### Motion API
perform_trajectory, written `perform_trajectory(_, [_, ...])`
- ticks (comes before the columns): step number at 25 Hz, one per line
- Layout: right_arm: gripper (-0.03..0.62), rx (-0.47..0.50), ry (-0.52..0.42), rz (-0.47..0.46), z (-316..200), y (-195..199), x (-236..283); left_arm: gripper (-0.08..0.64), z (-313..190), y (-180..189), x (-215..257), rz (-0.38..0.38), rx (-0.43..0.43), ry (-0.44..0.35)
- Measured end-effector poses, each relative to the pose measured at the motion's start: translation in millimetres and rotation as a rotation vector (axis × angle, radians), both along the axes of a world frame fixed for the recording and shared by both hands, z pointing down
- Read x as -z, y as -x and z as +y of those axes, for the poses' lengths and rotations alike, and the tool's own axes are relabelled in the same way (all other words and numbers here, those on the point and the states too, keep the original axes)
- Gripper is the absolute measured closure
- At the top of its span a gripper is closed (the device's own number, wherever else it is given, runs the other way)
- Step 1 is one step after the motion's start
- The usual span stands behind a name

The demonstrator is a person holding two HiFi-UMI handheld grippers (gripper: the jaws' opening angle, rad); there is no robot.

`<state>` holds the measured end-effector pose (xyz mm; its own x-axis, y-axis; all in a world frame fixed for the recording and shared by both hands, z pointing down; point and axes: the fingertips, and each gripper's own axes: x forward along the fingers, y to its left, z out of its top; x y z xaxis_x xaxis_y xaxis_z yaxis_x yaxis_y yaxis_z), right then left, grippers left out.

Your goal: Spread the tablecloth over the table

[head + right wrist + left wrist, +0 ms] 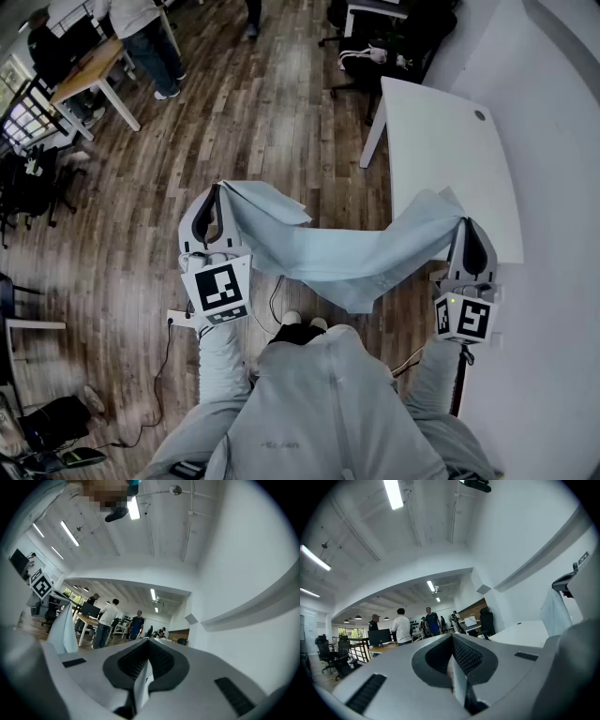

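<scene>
A pale blue tablecloth (347, 258) hangs in a sagging band between my two grippers, above the wooden floor and in front of the white table (450, 141). My left gripper (217, 208) is shut on the cloth's left end, where a loose corner flaps out to the right. My right gripper (466, 232) is shut on the right end, just over the table's near edge. In the left gripper view a thin cloth edge (458, 681) sits pinched between the shut jaws (452, 639). The right gripper view shows the same: cloth (140, 686) in the shut jaws (149, 644).
A white wall (553, 112) runs along the table's right side. Black office chairs (375, 37) stand beyond the table's far end. A wooden desk (89, 70) with people beside it is at the far left. A power strip and cable (178, 319) lie on the floor by my feet.
</scene>
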<state>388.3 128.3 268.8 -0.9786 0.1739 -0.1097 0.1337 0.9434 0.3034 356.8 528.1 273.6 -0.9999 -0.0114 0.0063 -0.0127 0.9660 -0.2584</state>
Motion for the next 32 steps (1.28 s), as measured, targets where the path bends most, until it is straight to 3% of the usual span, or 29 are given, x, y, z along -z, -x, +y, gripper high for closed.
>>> perform_trajectory(12, [0.571, 0.059, 0.038, -0.071, -5.8, 7.4, 14.9, 0.537, -4.1, -21.7, 5.3, -0.040, 0.053, 0.002])
perform_trajectory(20, [0.571, 0.038, 0.061, -0.084, -4.5, 28.0, 17.9, 0.537, 2.7, 0.2, 4.8, -0.046, 0.048, -0.005])
perform_trajectory(25, [0.571, -0.005, 0.059, -0.091, 3.5, 63.2, 24.8, 0.537, 19.2, 40.5, 4.8, -0.052, 0.022, -0.016])
perform_trajectory(32, [0.571, -0.056, 0.042, -0.120, 35.7, 141.9, 43.0, 0.537, 47.3, 137.4, 15.2, -0.055, -0.036, -0.022])
